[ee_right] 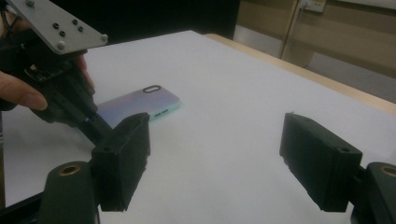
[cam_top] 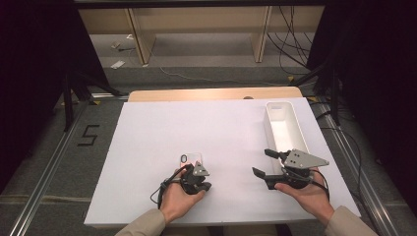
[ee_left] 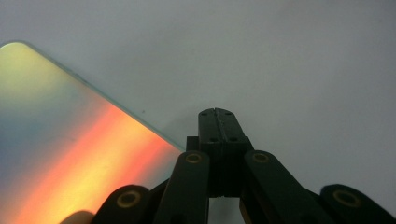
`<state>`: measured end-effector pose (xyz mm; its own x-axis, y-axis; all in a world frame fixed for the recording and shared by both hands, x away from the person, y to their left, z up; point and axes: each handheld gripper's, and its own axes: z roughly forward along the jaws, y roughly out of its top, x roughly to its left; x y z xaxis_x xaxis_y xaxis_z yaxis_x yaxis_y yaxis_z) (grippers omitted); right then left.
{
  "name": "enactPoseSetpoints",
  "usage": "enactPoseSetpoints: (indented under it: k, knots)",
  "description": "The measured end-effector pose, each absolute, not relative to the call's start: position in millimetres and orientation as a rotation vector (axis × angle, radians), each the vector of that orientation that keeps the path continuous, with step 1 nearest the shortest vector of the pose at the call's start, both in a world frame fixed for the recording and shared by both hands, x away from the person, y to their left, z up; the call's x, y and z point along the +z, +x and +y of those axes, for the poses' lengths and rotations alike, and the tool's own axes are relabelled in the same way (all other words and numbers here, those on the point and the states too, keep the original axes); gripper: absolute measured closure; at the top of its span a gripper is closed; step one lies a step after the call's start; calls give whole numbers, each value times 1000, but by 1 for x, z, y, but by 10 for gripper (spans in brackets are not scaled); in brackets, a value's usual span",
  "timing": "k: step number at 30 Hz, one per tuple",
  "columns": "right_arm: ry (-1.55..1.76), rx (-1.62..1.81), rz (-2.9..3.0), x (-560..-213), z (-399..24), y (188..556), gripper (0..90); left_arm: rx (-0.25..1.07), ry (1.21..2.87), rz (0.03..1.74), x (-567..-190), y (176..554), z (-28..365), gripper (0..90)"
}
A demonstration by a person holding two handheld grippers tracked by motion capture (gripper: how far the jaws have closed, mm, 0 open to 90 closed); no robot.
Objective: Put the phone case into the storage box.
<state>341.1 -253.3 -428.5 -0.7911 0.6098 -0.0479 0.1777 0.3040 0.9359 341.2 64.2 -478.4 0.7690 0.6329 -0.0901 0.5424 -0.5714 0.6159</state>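
A phone (cam_top: 192, 158) with a shimmering, rainbow-tinted back lies flat on the white table top (cam_top: 206, 123), camera ring toward the far side. My left gripper (cam_top: 191, 169) is shut with nothing between its jaws, its tip low over the table at the phone's near right edge. In the left gripper view the closed fingertips (ee_left: 217, 114) sit just right of the phone (ee_left: 70, 149). My right gripper (cam_top: 263, 163) is open and empty, held off to the right. Its view looks between its jaws (ee_right: 219, 154) at the phone (ee_right: 144, 103) and the left gripper (ee_right: 65, 93).
A long white tray (cam_top: 269, 129) stands at the right side of the table, just beyond the right gripper. The table's wooden far edge (cam_top: 211, 93) shows behind the white top. Floor, cables and wooden shelving lie beyond.
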Motion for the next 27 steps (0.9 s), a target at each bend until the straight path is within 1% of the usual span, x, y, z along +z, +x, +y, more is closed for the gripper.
enactPoseSetpoints:
  k: [10,13,15,19,27]
  knots:
    - [713,1488,2182,-429,-254,341,250,158,2339,952,-476,334,98,898]
    - [713,1488,2183,-429,-253,341,250,184,2357,980,-477,333,105,898]
    - [713,1489,2183,-429,-254,341,250,169,2342,1007,-477,334,111,898]
    - [714,1490,2182,-429,-254,342,250,196,2350,1044,-476,333,121,898]
    - [713,1490,2184,-429,-254,342,250,223,2354,1075,-476,332,131,898]
